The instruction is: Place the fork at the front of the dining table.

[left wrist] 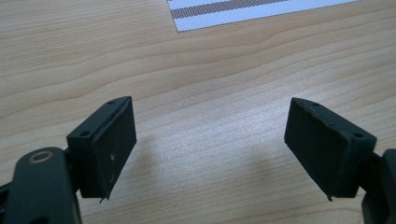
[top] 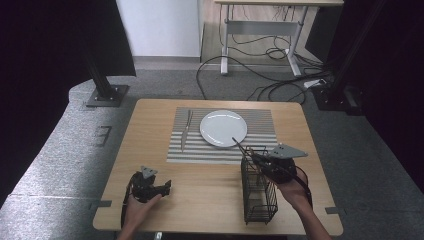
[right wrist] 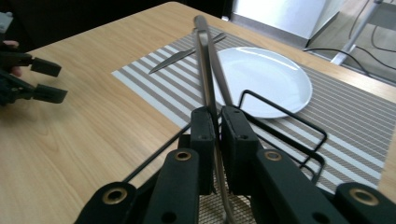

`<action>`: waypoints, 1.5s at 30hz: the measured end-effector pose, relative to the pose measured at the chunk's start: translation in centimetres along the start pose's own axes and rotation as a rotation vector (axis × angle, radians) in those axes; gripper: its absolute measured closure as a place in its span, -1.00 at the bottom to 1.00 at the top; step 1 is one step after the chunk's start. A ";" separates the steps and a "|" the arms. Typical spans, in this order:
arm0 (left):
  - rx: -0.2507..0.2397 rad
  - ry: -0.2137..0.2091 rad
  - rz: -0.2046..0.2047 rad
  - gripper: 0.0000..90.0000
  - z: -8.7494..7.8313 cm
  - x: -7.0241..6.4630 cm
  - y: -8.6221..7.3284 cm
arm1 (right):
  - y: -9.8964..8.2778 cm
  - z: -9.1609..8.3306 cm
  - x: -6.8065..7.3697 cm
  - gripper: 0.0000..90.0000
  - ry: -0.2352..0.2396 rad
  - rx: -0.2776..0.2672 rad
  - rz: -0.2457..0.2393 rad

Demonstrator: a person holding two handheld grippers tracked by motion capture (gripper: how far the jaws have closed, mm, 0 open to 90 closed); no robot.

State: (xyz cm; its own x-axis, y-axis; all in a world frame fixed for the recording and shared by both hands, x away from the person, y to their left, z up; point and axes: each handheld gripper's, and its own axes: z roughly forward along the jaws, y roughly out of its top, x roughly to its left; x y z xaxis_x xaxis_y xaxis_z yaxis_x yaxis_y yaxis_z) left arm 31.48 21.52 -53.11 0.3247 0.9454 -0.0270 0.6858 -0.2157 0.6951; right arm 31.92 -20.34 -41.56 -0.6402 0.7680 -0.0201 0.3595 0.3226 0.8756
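On the wooden bench I count one striped placemat, one white plate on it, and one knife lying on the mat just left of the plate. Near the front right of the bench stands one black wire basket. There are two hand-held grippers, one in each of the person's hands.

The right hand-held gripper is closed on the handles of what look like two metal utensils; their stems cross between the pads and slant up and away over the basket's rim towards the plate. Whether they are forks or spoons I cannot tell, as their lower ends are hidden in the basket.

The left hand-held gripper is open, its jaws wide apart with nothing between them, hovering low over bare wood at the front left, well apart from the basket.

From the high view the held utensils read as a single thin line reaching to the plate's edge; the right gripper view brings out the two crossed stems and the pads pinching them. That view also catches the left gripper off to the side. The left gripper view shows wood grain and one corner of the placemat.
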 end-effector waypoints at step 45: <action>0.004 0.010 -0.005 -0.63 0.1 0.3 0.0 | -1.8 -1.0 2.7 0.93 -0.078 -0.102 -0.284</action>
State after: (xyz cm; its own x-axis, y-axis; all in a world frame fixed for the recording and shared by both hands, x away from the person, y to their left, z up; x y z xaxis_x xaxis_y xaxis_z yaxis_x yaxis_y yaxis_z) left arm 31.61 21.75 -53.20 0.3151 0.9488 -0.0232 0.6896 -0.2120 0.6924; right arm 28.88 -19.42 -42.73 -0.6502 0.6960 -0.3046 0.1010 0.4766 0.8733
